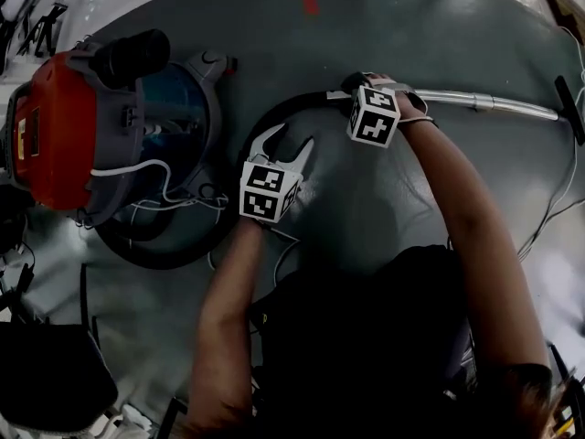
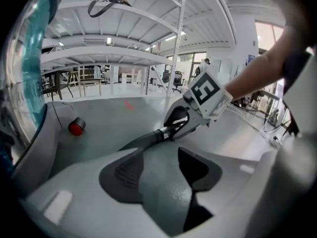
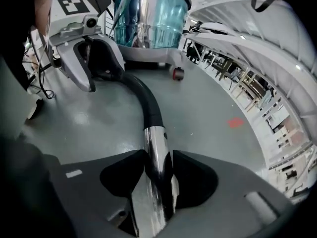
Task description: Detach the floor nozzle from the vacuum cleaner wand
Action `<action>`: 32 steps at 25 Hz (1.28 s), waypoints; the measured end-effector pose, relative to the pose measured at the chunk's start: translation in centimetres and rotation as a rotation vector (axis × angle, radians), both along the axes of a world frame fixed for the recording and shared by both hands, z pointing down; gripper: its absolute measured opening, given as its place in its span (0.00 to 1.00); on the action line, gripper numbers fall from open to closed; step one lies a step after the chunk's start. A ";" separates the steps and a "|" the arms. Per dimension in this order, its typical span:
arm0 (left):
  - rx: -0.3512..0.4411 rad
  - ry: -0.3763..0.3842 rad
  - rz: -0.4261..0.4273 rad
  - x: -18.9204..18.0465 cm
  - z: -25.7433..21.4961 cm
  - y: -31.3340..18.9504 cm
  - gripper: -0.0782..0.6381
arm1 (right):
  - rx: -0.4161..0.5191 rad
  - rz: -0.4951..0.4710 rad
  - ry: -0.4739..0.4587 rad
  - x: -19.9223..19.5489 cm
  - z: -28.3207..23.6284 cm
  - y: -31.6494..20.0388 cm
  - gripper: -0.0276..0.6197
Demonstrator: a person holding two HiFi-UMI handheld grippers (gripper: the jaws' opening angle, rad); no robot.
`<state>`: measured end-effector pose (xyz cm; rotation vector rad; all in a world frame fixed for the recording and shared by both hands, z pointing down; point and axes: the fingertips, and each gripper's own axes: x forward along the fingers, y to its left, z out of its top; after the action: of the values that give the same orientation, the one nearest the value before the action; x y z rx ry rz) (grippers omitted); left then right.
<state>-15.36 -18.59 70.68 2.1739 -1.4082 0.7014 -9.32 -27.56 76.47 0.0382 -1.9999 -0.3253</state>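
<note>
Black floor nozzle (image 1: 570, 108) sits on the wand (image 1: 512, 107) tip, well apart from both grippers. Right gripper (image 3: 157, 158) pinches the wand's hose end; left gripper (image 2: 159, 157) hangs spread, empty. Risk: pulling from here drags everything, since nothing braces the nozzle.

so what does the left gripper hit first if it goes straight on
Probably the black hose lying across its path, just past the open left gripper; it tilts down, so bare floor might come first.
</note>
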 end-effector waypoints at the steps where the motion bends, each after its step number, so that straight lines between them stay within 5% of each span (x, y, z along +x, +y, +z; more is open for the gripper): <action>1: -0.011 0.000 0.008 0.1 0.3 0.0 0.41 | 0.004 -0.023 0.012 -0.1 0.1 0.2 0.33; 9: 0.007 -0.085 0.094 0.4 -0.2 -1.9 0.51 | -0.028 -0.125 0.039 0.2 -0.3 1.7 0.30; 16: -0.052 -0.269 0.375 1.2 -0.4 -2.2 0.57 | 0.082 -0.199 -0.077 1.2 -4.9 4.1 0.30; 21: -0.163 -0.145 0.474 3.7 -2.5 -2.5 0.50 | 0.128 -0.247 -0.116 2.2 -7.7 5.8 0.30; 23: -0.210 -0.145 0.520 4.4 -2.6 -2.0 0.37 | 0.132 -0.250 -0.118 2.6 -8.2 6.2 0.30; 32: -0.283 -0.161 0.605 5.7 -1.2 0.0 0.33 | 0.110 -0.279 -0.117 3.6 -8.2 7.7 0.30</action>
<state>-9.64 -18.56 69.44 2.3460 -0.6402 1.2261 -5.70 -19.85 68.26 -0.1569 -2.1040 -0.6239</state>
